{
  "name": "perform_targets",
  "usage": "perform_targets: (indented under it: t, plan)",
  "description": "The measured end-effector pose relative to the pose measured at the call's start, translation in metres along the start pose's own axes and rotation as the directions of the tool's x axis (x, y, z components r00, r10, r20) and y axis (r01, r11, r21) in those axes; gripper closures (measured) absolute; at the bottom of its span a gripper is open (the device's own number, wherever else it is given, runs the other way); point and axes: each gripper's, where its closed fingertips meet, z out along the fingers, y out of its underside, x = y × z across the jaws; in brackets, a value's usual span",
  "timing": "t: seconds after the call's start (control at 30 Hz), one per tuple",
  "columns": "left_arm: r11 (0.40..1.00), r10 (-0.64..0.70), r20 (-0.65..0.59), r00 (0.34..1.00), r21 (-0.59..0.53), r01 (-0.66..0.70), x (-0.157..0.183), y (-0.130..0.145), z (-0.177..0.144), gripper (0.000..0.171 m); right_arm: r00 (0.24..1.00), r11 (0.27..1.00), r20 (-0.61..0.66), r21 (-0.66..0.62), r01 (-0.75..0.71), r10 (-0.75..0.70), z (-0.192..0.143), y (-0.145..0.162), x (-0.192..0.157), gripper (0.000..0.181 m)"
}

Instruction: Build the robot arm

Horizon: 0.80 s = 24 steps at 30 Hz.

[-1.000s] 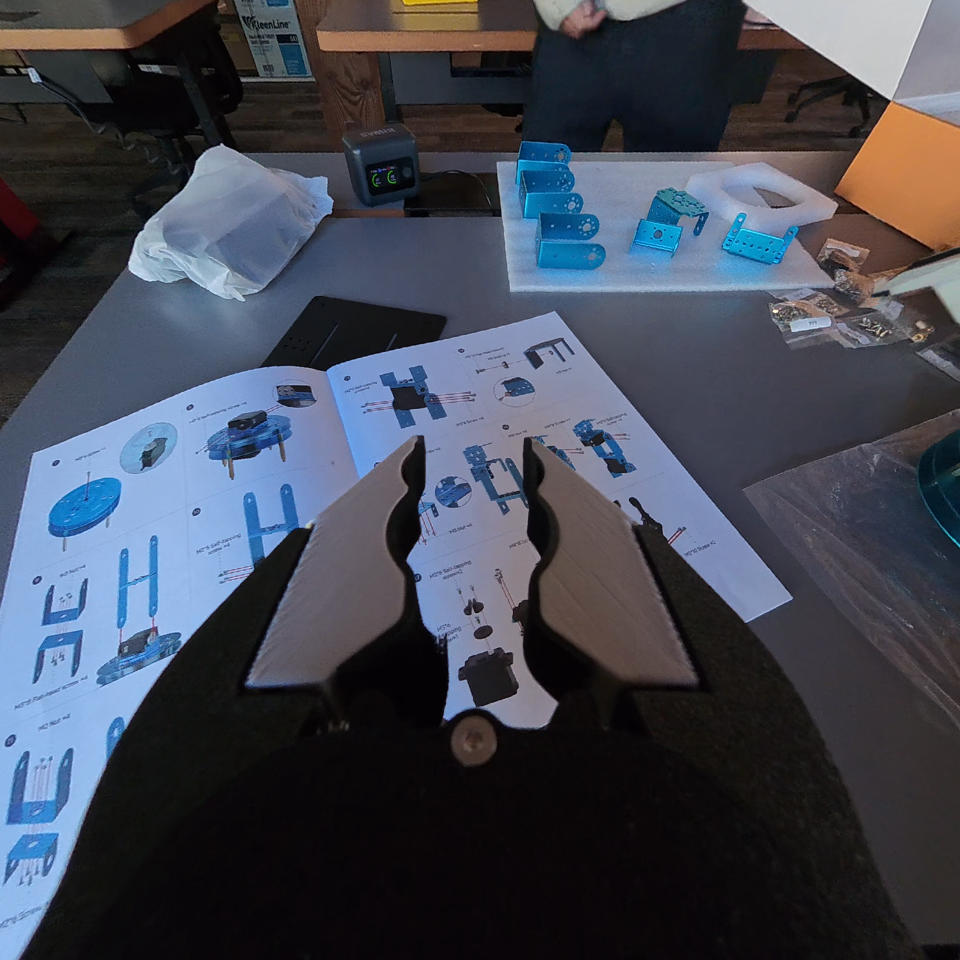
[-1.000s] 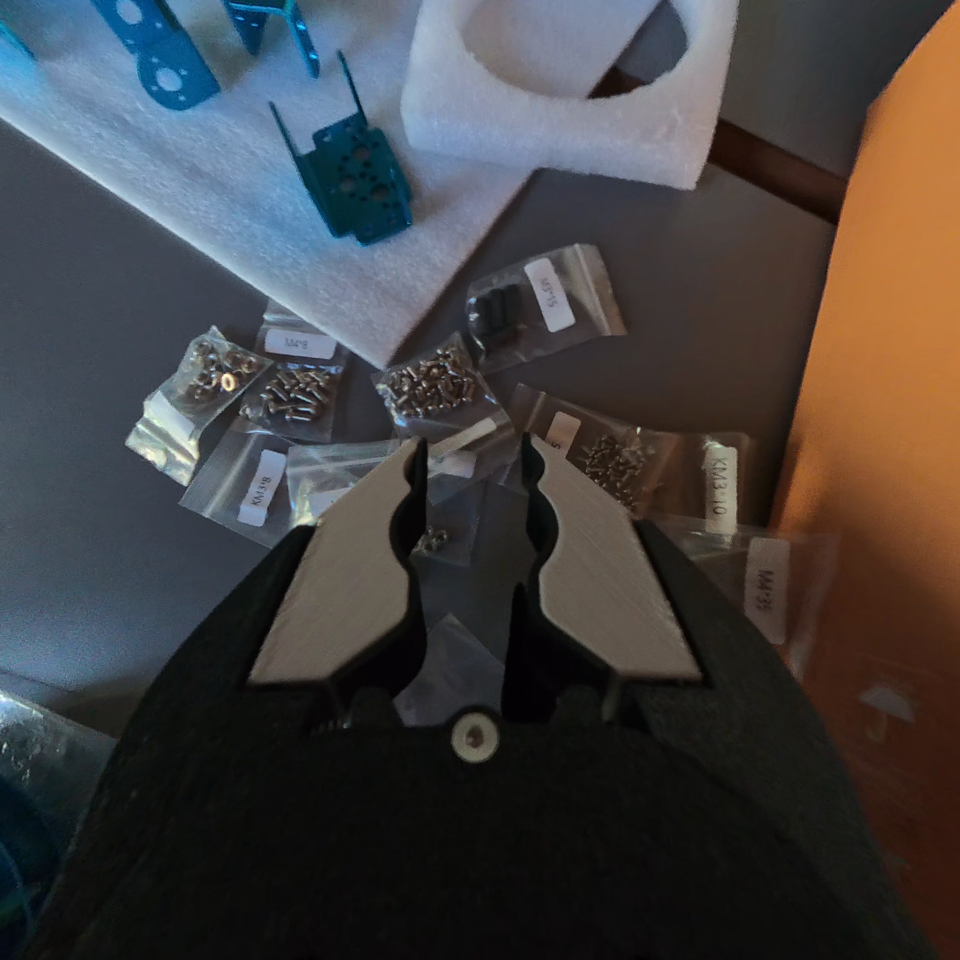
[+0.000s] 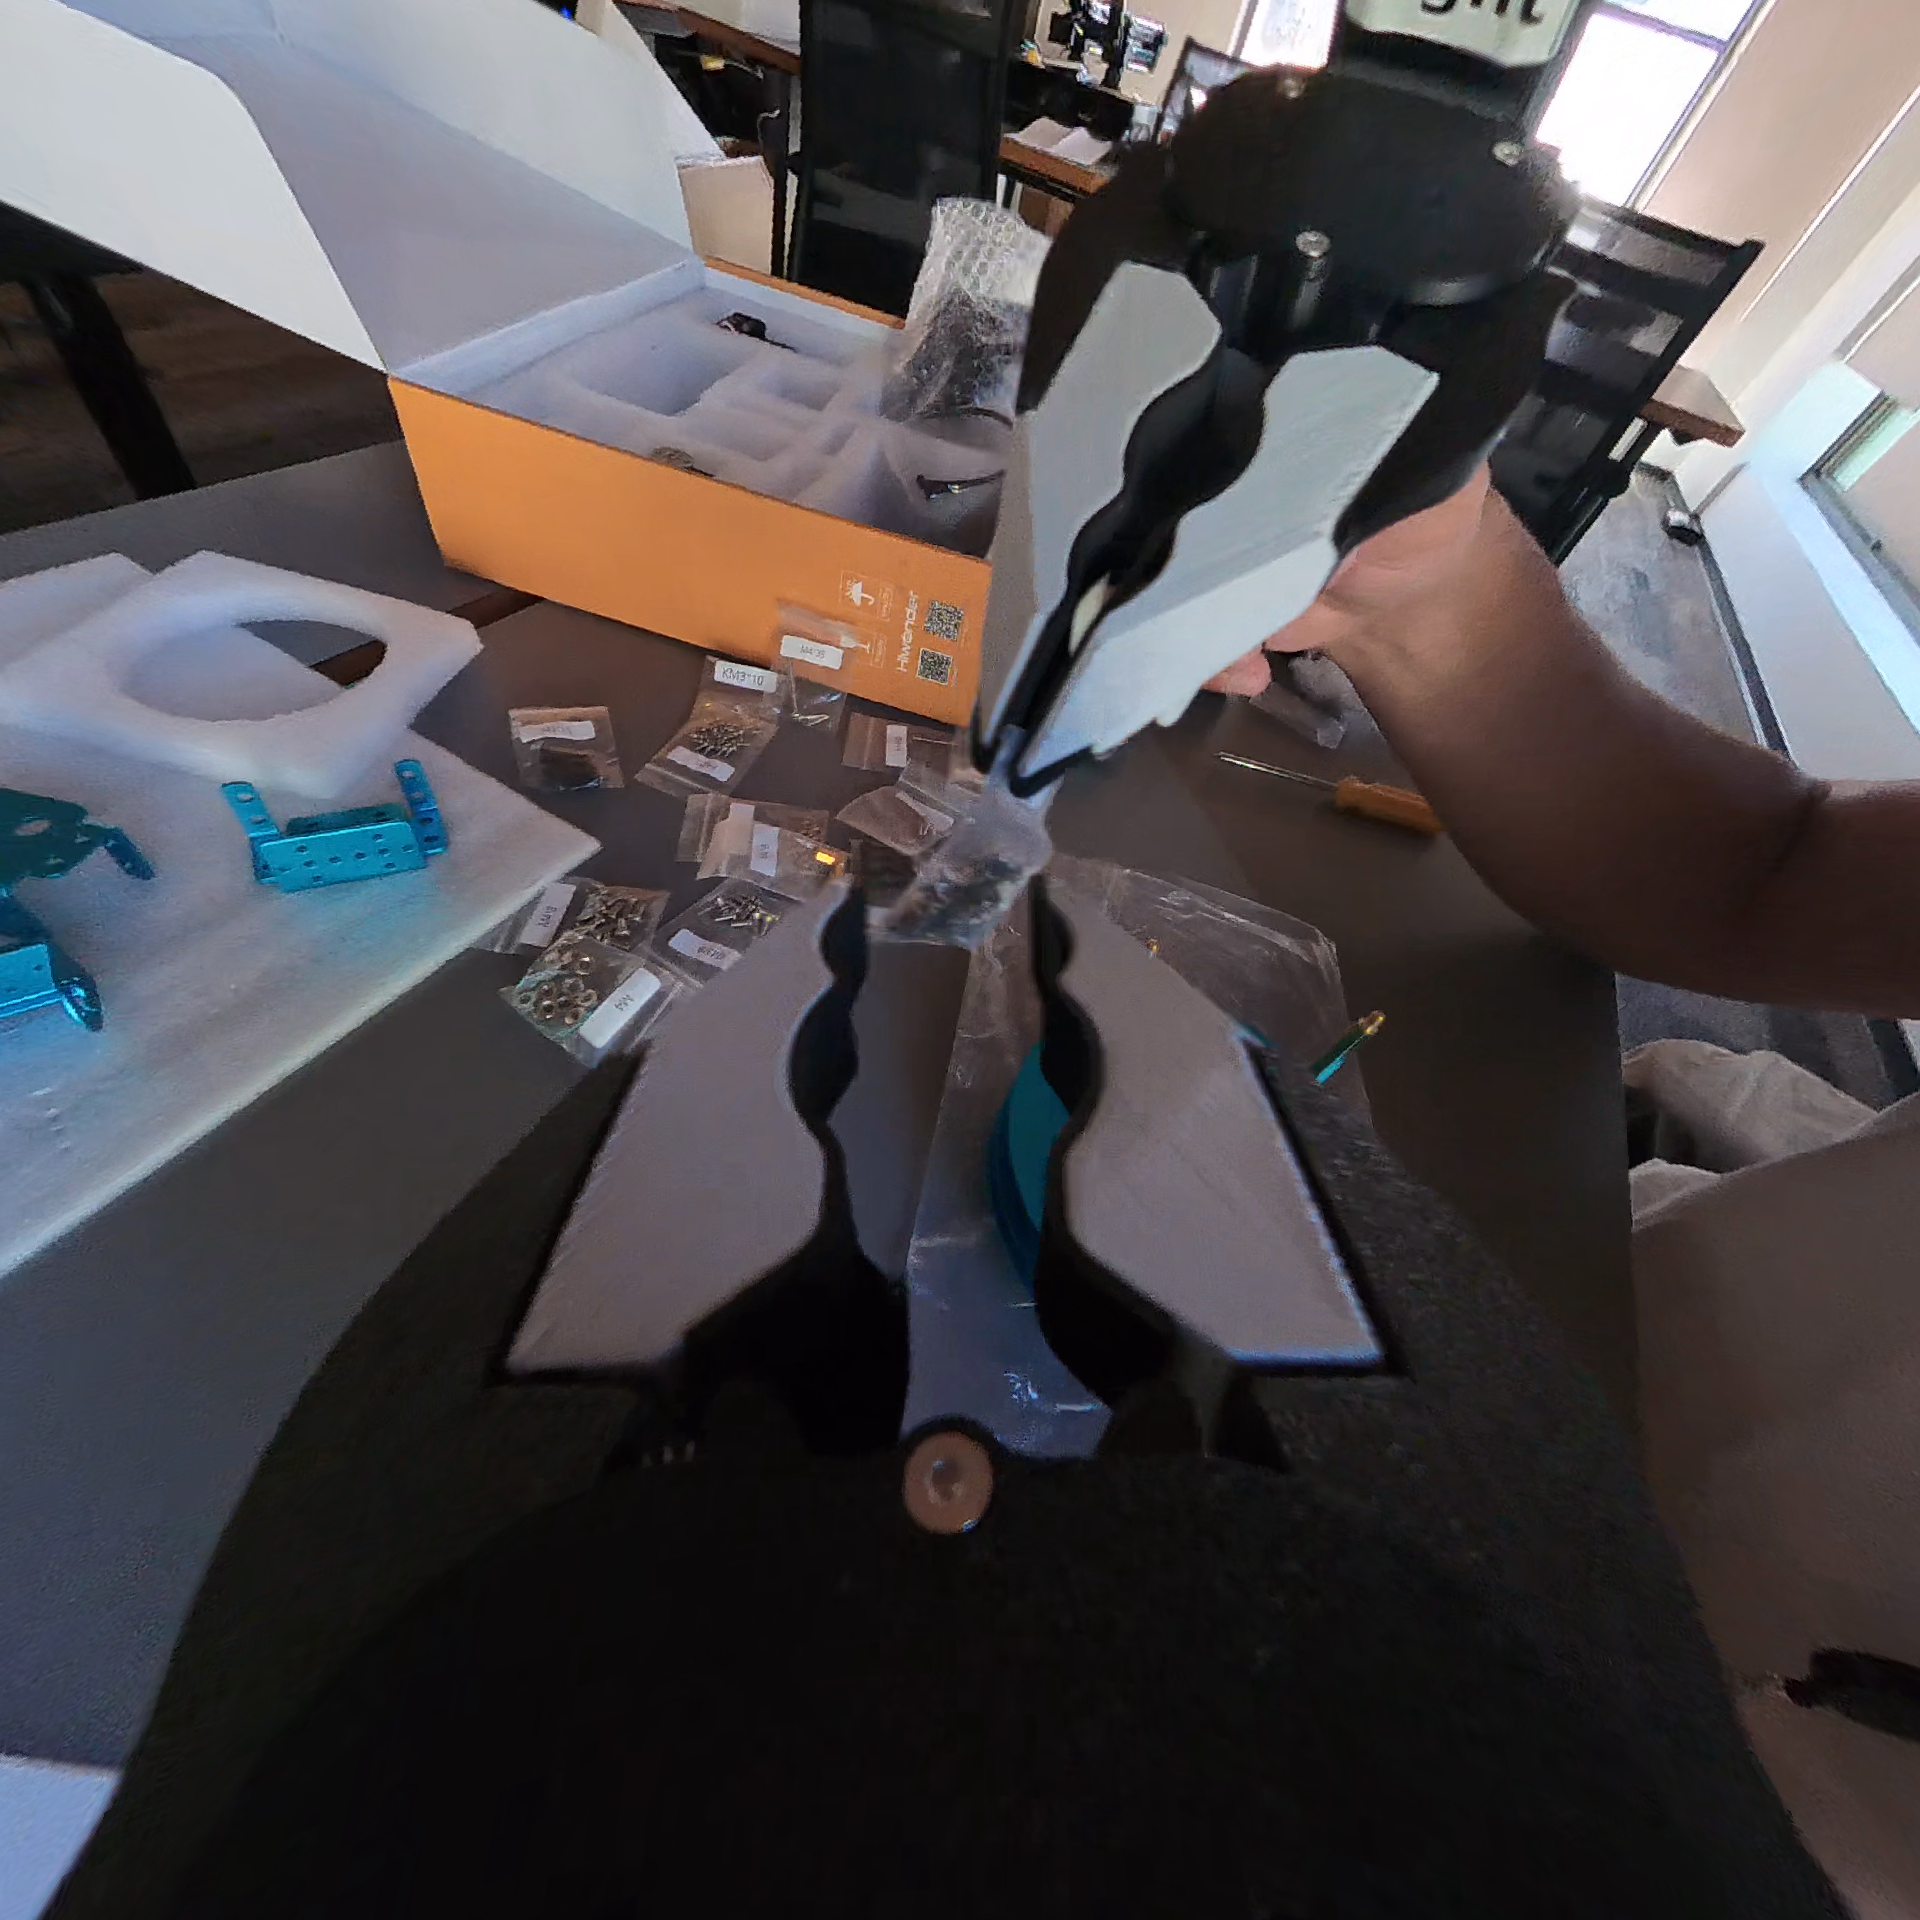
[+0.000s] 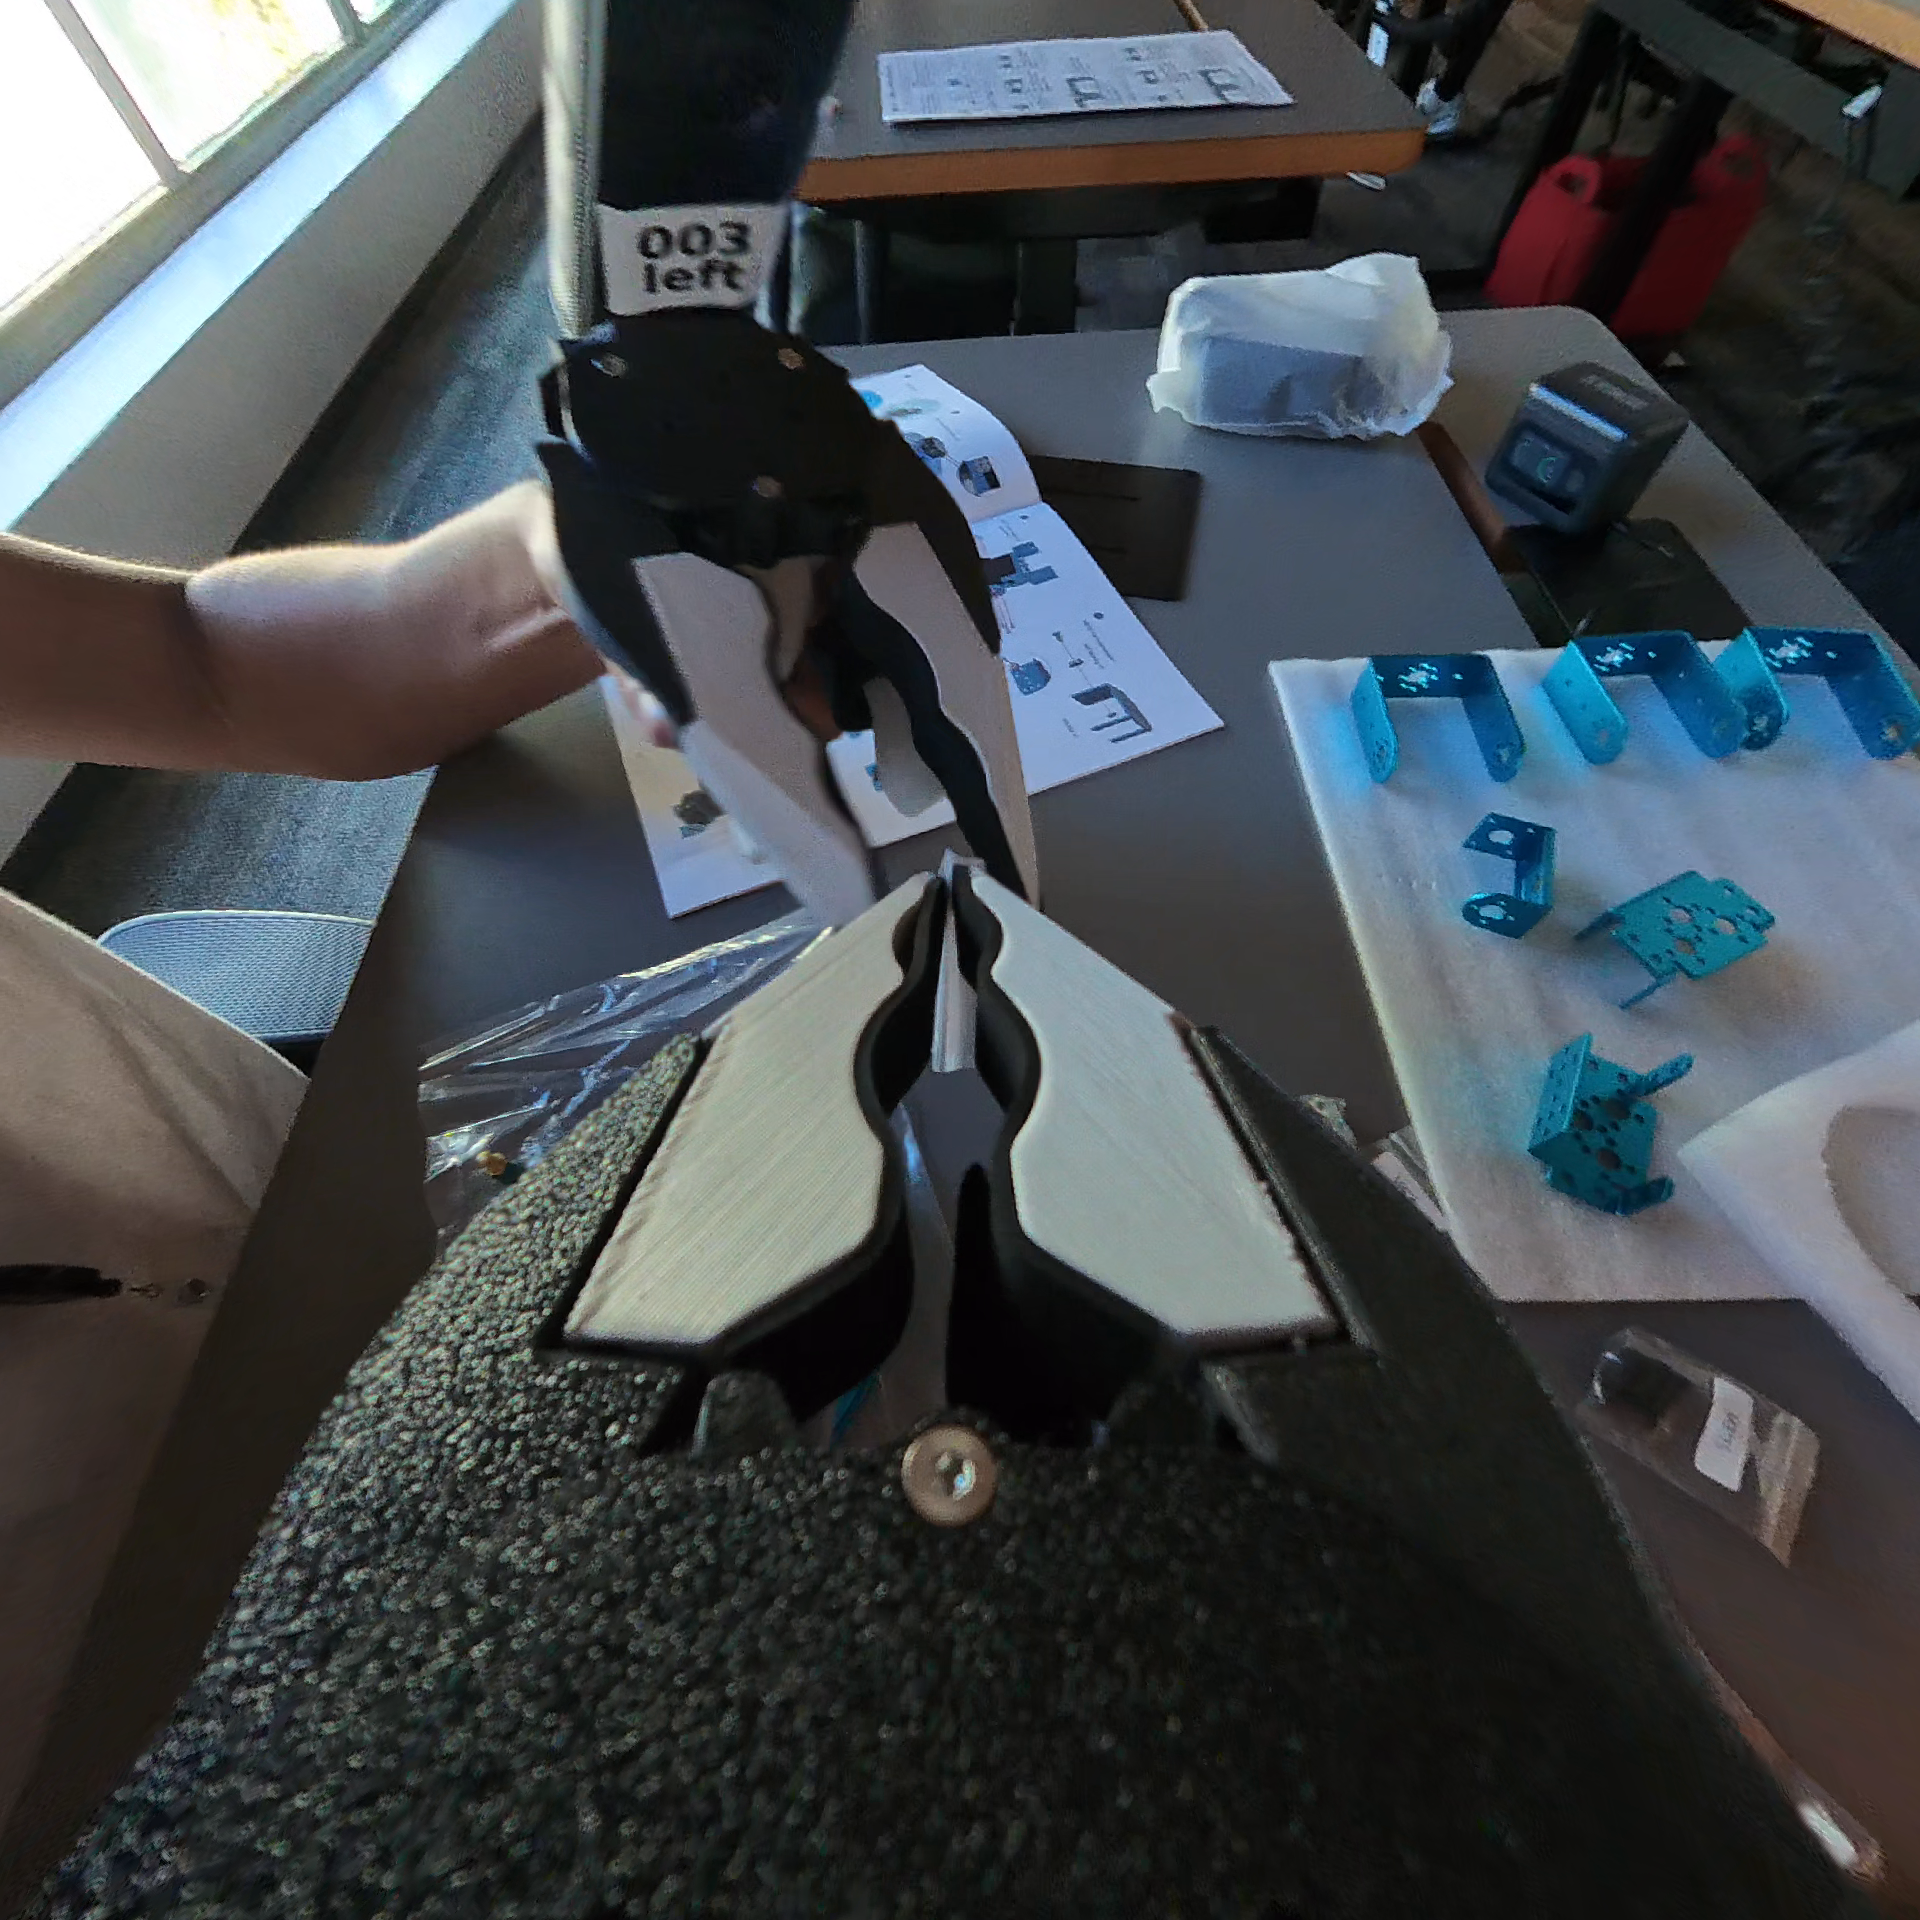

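— Right gripper (image 4: 948,888)?
— Pinched tight on the top edge of a bag (image 3: 977,842), small and clear, with dark bits inside. Held up off the table (image 3: 312,1195), pointing down, with a hand (image 3: 1455,644) behind it.

— And the bag?
— Hanging from those tips, in the air, above a clear plastic sheet (image 3: 1226,925) with a teal disc (image 3: 1023,1153) under it.

— Left gripper (image 3: 945,899)?
— Wide apart, holding nothing. Tips either side of the bag's lower end. Touching it or not: cannot tell.

— Around them?
— More little bags (image 3: 717,738) of screws and nuts, scattered on the table just beyond the left tips. Behind those, an orange box (image 3: 665,540), lid up, white foam inside. To the left, a foam sheet (image 3: 260,987) with blue brackets (image 3: 343,831) on it and a foam ring (image 3: 208,675) lying on its far part. To the right, past the plastic sheet, a screwdriver (image 3: 1382,800) with a yellow handle, flat on the table.

— Anything else, from the right wrist view?
— An open manual (image 4: 1091,665) beyond the left gripper, with a black plate (image 4: 1122,530) past it.
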Motion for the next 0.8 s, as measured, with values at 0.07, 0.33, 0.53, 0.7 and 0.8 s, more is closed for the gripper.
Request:
perform_targets:
  t: [0.07,0.33,0.53,0.7,0.8]
  plan:
    - [0.999,0.0,-0.027,1.0,0.032,0.001,0.006,0.0,0.001,0.162,1.0,0.999,0.018,0.037,0.0,-0.001,-0.001,-0.003,-0.003,0.181]
    - [0.788,0.578,0.599,0.553,-0.235,-0.569,-0.032,0.007,-0.03,0.167,0.969,0.965,-0.063,0.127,-0.23,0.239,-0.008,0.006,0.024,0.16]
    - [0.395,0.775,0.622,-0.117,-0.62,-0.678,-0.026,0.004,-0.049,0.167,0.797,0.799,0.284,0.139,-0.585,0.533,0.016,0.002,-0.017,0.133]
    - [0.303,0.782,0.574,-0.243,-0.691,-0.657,-0.019,0.004,-0.049,0.167,0.735,0.735,0.319,0.147,-0.662,0.599,0.018,0.0,-0.015,0.135]
    - [0.271,0.781,0.56,-0.275,-0.702,-0.659,-0.014,0.004,-0.047,0.167,0.735,0.731,0.293,0.146,-0.666,0.611,0.017,0.001,-0.01,0.16]
